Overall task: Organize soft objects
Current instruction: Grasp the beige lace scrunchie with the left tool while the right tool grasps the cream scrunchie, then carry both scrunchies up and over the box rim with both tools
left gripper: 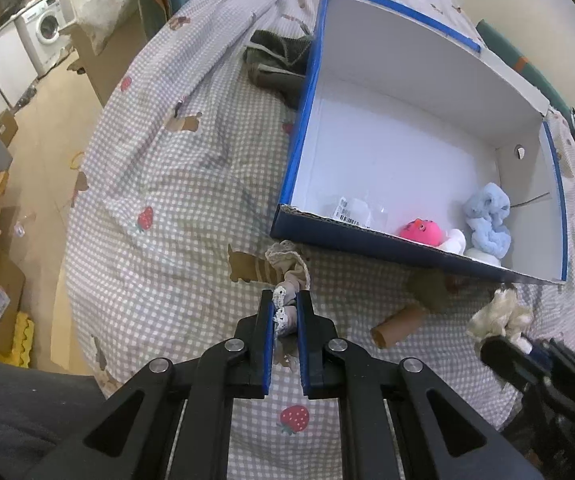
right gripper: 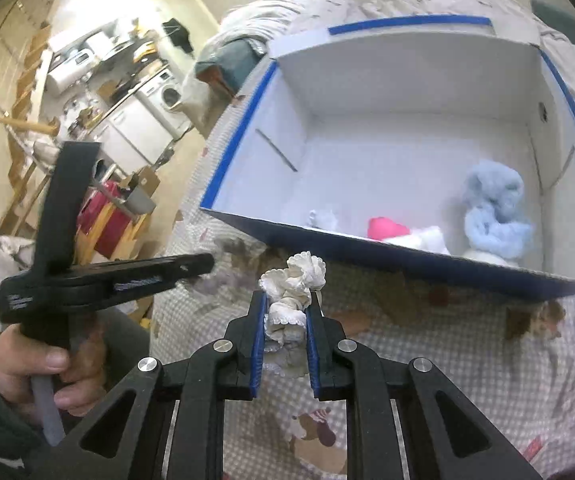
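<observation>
Where pink toy (right gripper: 387,229) sits, box wall (right gripper: 407,258) hides it.

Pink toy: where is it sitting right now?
In both wrist views the pink toy lies inside the blue box, against its near wall, between a clear packet and the light blue plush.

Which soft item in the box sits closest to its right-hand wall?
The fluffy light-blue plush, standing at the box's near right end. The pink toy and the white piece lie further left.
</observation>
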### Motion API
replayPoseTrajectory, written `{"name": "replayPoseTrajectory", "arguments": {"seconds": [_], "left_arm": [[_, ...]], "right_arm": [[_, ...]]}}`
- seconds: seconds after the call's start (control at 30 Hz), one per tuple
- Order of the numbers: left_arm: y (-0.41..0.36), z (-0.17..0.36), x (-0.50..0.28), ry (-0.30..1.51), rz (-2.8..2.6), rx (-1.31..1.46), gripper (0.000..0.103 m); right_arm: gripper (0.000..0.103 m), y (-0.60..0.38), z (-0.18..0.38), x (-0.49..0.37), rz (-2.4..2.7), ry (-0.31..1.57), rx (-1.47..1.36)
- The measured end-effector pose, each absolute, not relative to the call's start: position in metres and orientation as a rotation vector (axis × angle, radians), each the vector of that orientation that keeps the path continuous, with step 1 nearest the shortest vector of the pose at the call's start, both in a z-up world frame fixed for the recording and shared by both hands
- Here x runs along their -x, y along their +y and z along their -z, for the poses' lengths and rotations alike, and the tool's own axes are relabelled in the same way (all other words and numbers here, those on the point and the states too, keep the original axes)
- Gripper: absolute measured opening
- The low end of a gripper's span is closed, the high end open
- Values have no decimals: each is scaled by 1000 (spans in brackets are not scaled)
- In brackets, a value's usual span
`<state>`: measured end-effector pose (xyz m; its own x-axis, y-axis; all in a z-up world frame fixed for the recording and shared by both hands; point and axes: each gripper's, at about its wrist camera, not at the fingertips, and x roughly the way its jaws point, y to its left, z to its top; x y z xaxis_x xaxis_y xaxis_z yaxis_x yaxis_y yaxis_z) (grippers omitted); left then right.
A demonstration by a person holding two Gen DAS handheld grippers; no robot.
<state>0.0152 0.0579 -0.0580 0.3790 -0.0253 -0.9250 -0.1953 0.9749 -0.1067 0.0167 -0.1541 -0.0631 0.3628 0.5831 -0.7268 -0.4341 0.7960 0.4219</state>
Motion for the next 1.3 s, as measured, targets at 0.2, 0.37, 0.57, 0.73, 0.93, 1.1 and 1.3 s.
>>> {"name": "replayPoseTrajectory", "arguments": {"seconds": [0.2,0.37,0.57,0.73,0.93,1.1,1.3], "left_arm": [[68,50,-9,1168,-131,244,10],[66,27,-6,1111,-127,240,10],[56,-14,-15,1010,-101,192,10],[48,-41,-34,952,-79,156,10],[37,-54,-60,924,-57,130,10],[28,-55,-82,915,-48,98,10],[19,-44,-101,930,-39,69,10]], "right_arm": [[19,-161,58,-20,-647,980,-186],[19,-174,45,-18,-635,934,-217],[19,-194,18,-30,-596,879,-258],[19,-209,-5,-44,-576,824,-278],[19,-216,-21,-68,-553,788,-265],[19,-220,-19,-89,-530,780,-259],[20,-236,22,-111,-445,836,-320]]}}
